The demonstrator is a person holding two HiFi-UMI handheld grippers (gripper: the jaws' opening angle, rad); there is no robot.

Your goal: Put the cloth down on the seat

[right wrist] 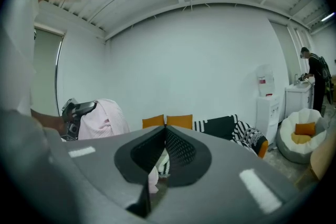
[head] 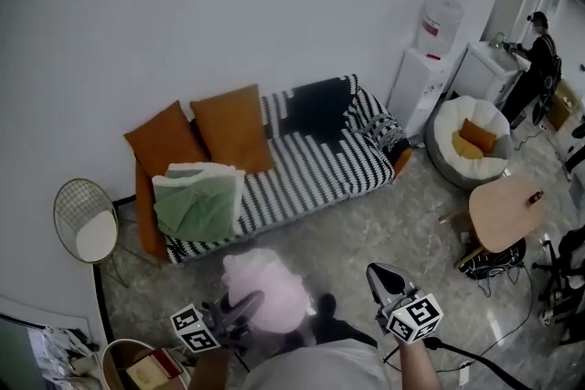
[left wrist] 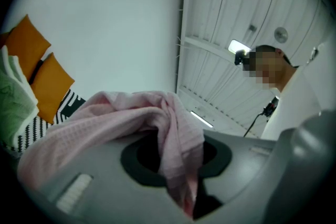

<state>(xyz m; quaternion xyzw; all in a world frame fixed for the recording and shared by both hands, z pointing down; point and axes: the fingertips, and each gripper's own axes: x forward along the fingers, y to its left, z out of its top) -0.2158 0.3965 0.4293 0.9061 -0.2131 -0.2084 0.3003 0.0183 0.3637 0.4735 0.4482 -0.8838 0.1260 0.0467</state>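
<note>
A pink cloth (head: 267,288) is bunched over my left gripper (head: 239,310) at the bottom of the head view, short of the sofa. In the left gripper view the cloth (left wrist: 131,118) drapes across both jaws and hangs down through the gap, where my left gripper (left wrist: 177,157) is shut on it. The black-and-white striped sofa seat (head: 315,171) lies ahead against the wall. My right gripper (head: 380,275) is held to the right of the cloth with its jaws together and nothing in them. The right gripper view shows the shut tips (right wrist: 165,127) and the cloth (right wrist: 105,119) off to the left.
On the sofa lie two orange cushions (head: 233,128), a folded green blanket (head: 196,201) and a black throw (head: 320,105). A wire chair (head: 85,219) stands at left. A water dispenser (head: 430,59), a beanbag (head: 475,142) and a round table (head: 507,210) are at right. A person (head: 537,50) stands far back.
</note>
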